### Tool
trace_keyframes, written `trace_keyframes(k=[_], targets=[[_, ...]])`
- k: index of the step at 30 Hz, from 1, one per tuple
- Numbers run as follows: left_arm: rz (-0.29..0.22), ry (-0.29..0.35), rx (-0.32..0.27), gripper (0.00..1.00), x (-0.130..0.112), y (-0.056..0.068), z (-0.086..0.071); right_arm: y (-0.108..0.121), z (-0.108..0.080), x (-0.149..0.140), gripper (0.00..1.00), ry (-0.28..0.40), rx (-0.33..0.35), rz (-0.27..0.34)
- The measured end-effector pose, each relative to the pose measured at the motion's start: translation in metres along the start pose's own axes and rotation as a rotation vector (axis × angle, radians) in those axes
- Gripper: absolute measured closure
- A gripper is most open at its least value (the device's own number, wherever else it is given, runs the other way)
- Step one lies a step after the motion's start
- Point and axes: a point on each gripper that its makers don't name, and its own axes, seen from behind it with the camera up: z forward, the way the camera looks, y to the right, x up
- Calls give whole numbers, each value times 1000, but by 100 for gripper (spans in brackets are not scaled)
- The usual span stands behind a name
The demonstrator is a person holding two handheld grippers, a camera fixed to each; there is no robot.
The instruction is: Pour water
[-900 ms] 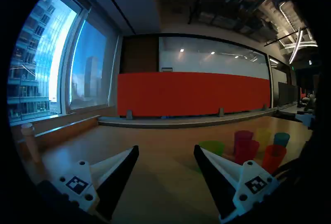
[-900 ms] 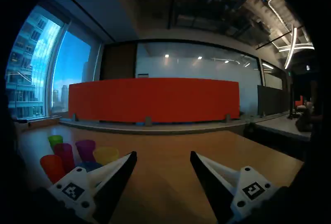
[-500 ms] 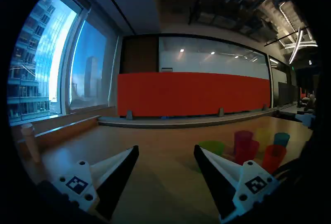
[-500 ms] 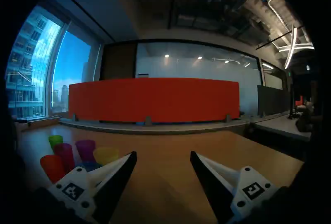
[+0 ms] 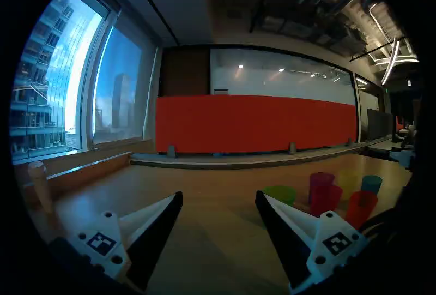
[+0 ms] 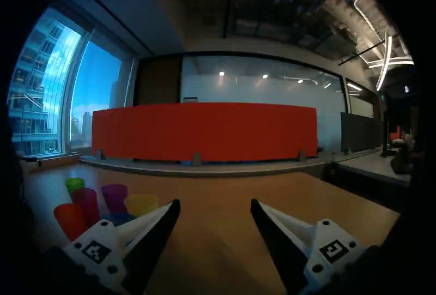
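Several coloured plastic cups stand in a cluster on the wooden table (image 5: 218,229). In the left gripper view they sit to the right of my fingers: a green cup (image 5: 280,193), a magenta cup (image 5: 321,186), a yellow cup (image 5: 346,179), a teal cup (image 5: 371,184) and an orange cup (image 5: 361,206). In the right gripper view the same cluster lies low on the left: green cup (image 6: 74,185), purple cup (image 6: 115,197), yellow cup (image 6: 140,204), orange cup (image 6: 70,220). My left gripper (image 5: 219,203) is open and empty. My right gripper (image 6: 214,208) is open too, with nothing between its fingers.
A red partition (image 5: 256,123) runs along the table's far edge. Tall windows (image 5: 54,88) line the left side above a wooden ledge. A pale peg-like post (image 5: 39,186) stands at the far left. Another desk (image 6: 376,167) lies to the right.
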Motion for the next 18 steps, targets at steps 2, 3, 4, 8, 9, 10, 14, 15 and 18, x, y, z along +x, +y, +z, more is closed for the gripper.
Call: trace_keyframes(k=[2,3,4,8,9,10,14,15,18], targets=[[-3,-12,-3,1,-1,0,0,1,0,-2,0,-11,0,3],[-5,-19,-4,1,-2,0,1,1,0,-2,0,-17,0,5],[-7,-22,-6,1,0,0,1,1,0,-1,0,-22,2,7],[-7,-24,-18,1,11,-1,1,3,2,6,0,-36,6,15],[-4,-22,-22,1,15,-1,2,4,3,9,0,-38,7,17],[0,-21,-22,1,19,-1,2,4,3,13,0,-40,9,18],[12,-20,-31,1,36,-1,6,5,5,31,0,-44,19,20],[13,-19,-34,1,41,-1,7,5,5,37,0,-45,22,19],[5,-21,-44,1,56,-1,10,5,6,54,0,-50,28,14]])
